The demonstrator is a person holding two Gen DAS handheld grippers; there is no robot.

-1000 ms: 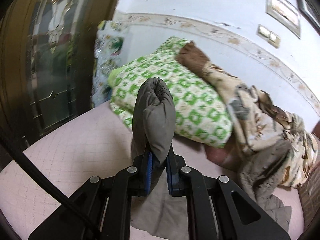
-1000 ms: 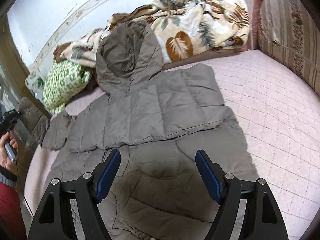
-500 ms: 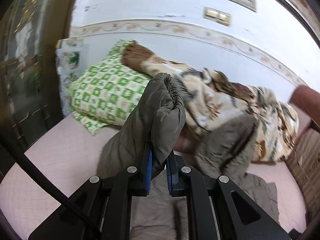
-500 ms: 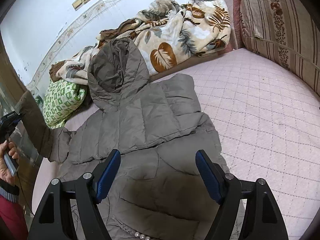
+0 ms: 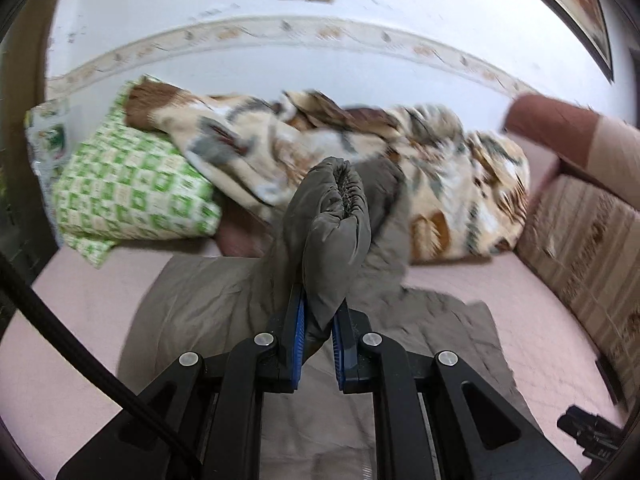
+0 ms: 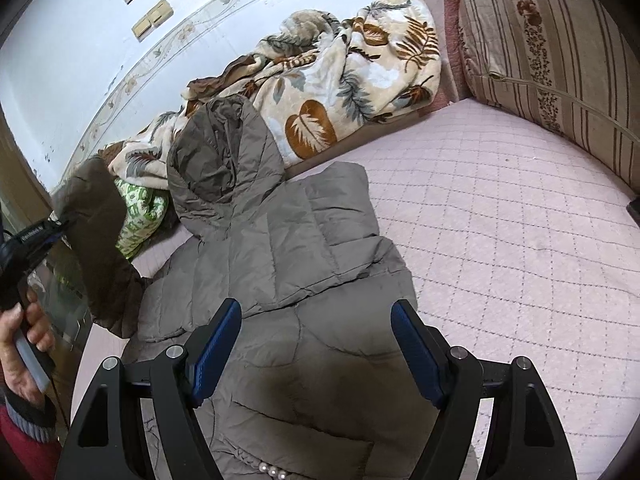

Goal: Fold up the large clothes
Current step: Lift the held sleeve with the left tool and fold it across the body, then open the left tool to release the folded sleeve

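The grey-brown quilted jacket (image 6: 280,264) lies spread on the pink diamond-stitched bed cover (image 6: 500,220), its hood (image 6: 216,164) beyond the claws; the left gripper (image 5: 319,344) is clamped tight on the sleeve (image 5: 332,232), whose gathered elastic cuff stands up past its blue pads (image 5: 298,332); the right gripper (image 6: 316,344) hovers over the jacket's puffy body, jaws wide, holding nothing; farther off lie a plush leaf-print blanket (image 6: 340,80) and a green checked pillow (image 5: 128,196).

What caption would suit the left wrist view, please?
Left tongs clamp the jacket sleeve above the bed.
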